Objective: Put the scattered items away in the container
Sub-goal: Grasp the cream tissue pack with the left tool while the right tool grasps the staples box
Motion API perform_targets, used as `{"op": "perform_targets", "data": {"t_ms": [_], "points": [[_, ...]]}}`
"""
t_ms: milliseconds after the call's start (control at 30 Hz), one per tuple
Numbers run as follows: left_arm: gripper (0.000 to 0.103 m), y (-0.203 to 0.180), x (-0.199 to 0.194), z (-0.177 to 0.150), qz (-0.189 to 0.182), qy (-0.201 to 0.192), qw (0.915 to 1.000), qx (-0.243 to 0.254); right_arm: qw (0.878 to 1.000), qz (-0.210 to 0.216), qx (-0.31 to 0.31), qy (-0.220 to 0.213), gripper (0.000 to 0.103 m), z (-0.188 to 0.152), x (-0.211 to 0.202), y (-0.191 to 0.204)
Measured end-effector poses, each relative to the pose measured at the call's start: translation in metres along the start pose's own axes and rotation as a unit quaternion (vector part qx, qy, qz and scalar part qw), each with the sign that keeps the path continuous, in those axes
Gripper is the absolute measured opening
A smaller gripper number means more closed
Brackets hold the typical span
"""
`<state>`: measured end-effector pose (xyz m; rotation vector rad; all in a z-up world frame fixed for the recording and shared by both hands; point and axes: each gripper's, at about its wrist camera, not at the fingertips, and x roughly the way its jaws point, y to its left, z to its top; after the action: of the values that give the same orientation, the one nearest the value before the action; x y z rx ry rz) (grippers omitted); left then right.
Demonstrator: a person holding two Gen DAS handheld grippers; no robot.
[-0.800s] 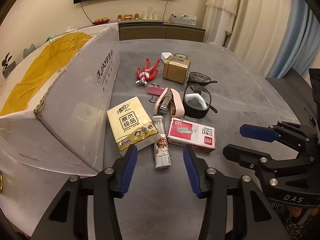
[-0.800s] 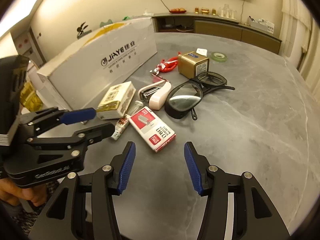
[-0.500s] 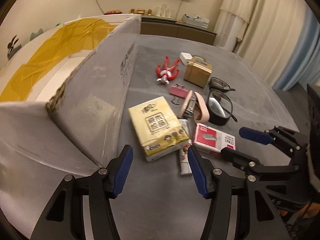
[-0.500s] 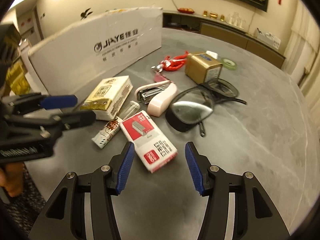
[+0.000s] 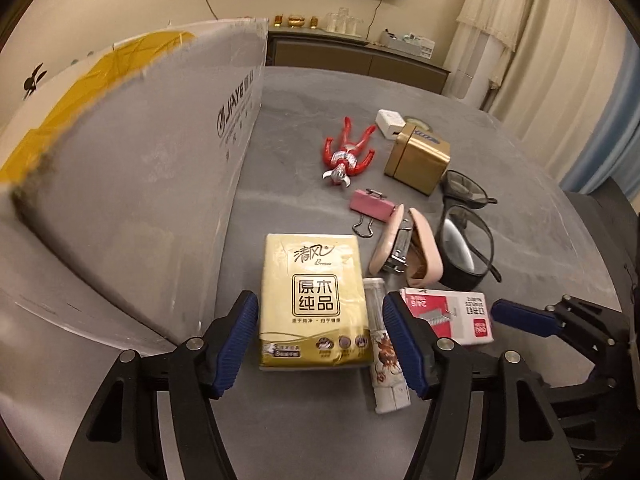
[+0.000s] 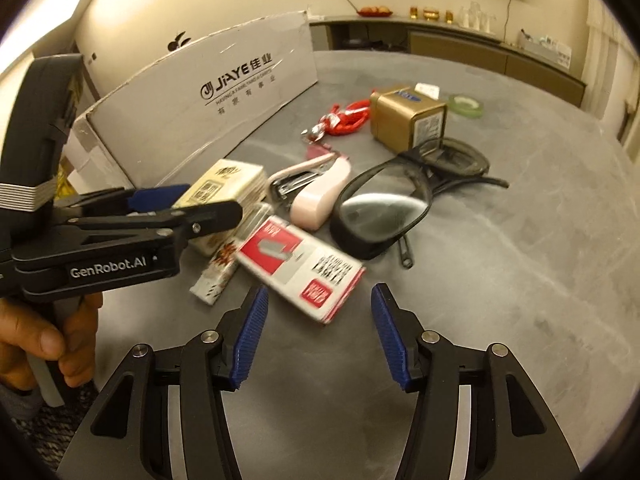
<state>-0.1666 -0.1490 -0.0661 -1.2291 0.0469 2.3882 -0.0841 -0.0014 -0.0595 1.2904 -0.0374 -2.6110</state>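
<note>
Grey stone tabletop point(image 5: 304, 120) fills both my views, with a sideboard and curtains behind, and nothing looks tidied yet. My left gripper point(image 5: 320, 336) is spread wide and empty, its blue pads either side of the near end of the tissue pack point(image 5: 314, 296), not yet touching as far as I can tell. My right gripper point(image 6: 316, 332) is wide open and empty too, with the staple box point(image 6: 300, 268) just ahead at 12 o'clock. The box point(image 5: 160, 200) stands at 9 to 11 o'clock in the left view; I cannot see its inside, so I cannot say whether anything is in it. Still on the table are the tube point(image 5: 384, 356), stapler point(image 5: 404, 248), glasses point(image 5: 466, 240), clip point(image 5: 370, 206), red figure point(image 5: 348, 156), gold tin point(image 5: 418, 162), white block point(image 5: 389, 122) and tape roll point(image 6: 466, 105). I judge the tidying barely begun, first grasp pending.
</note>
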Motion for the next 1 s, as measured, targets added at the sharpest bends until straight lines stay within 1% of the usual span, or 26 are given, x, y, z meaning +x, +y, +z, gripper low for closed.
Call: {"op": "perform_targets", "data": {"t_ms": [133, 167, 233, 267, 367, 433, 500, 600, 667, 767, 800, 833, 933, 967, 1000], "points": [[0.065, 0.001, 0.01, 0.001, -0.007, 0.004, 1.0, 0.001, 1.0, 0.0, -0.03, -0.001, 0.059, 0.006, 0.01, 0.007], [0.064, 0.001, 0.01, 0.001, -0.01, 0.001, 0.9999, 0.002, 0.999, 0.002, -0.037, -0.003, 0.06, 0.007, 0.012, 0.009], [0.053, 0.003, 0.009, 0.001, -0.01, -0.002, 0.9999, 0.002, 0.999, 0.003, -0.043, -0.004, 0.061, 0.008, 0.015, 0.011], [0.053, 0.005, 0.009, 0.001, -0.011, -0.001, 0.9999, 0.0, 0.999, 0.009, -0.038, 0.0, 0.059, 0.008, 0.015, 0.01], [0.052, 0.01, 0.006, 0.0, -0.016, -0.001, 0.9999, -0.004, 0.999, 0.039, -0.014, 0.019, 0.058, 0.01, 0.014, 0.006], [0.052, 0.013, 0.005, -0.001, -0.019, 0.0, 0.9998, -0.007, 0.998, 0.049, -0.019, 0.02, 0.058, 0.009, 0.01, 0.009], [0.052, 0.015, 0.004, -0.001, -0.021, 0.002, 0.9997, -0.01, 0.998, 0.042, -0.038, 0.016, 0.058, 0.009, 0.009, 0.015], [0.052, 0.016, 0.002, -0.002, -0.022, 0.006, 0.9997, -0.012, 0.997, 0.009, -0.078, 0.006, 0.06, 0.009, 0.011, 0.026], [0.052, 0.016, 0.001, -0.002, -0.022, 0.007, 0.9997, -0.01, 0.995, 0.003, -0.097, 0.001, 0.063, 0.009, 0.012, 0.032], [0.052, 0.017, 0.0, -0.004, -0.021, 0.007, 0.9997, -0.007, 0.993, -0.006, -0.121, 0.009, 0.064, 0.004, 0.017, 0.039], [0.052, 0.017, -0.001, -0.004, -0.02, 0.007, 0.9998, -0.005, 0.992, -0.006, -0.122, 0.015, 0.064, 0.003, 0.017, 0.04], [0.052, 0.016, -0.001, -0.005, -0.02, 0.007, 0.9998, -0.004, 0.993, -0.002, -0.113, 0.026, 0.061, 0.002, 0.018, 0.038], [0.052, 0.017, -0.003, -0.005, -0.024, 0.007, 0.9997, -0.007, 0.996, 0.032, -0.06, 0.052, 0.06, 0.003, 0.011, 0.027], [0.052, 0.016, -0.004, -0.005, -0.025, 0.006, 0.9996, -0.007, 0.997, 0.04, -0.05, 0.051, 0.061, 0.002, 0.007, 0.025], [0.052, 0.015, -0.006, -0.004, -0.026, 0.004, 0.9996, -0.006, 0.997, 0.04, -0.049, 0.044, 0.063, 0.001, 0.003, 0.024]]}}
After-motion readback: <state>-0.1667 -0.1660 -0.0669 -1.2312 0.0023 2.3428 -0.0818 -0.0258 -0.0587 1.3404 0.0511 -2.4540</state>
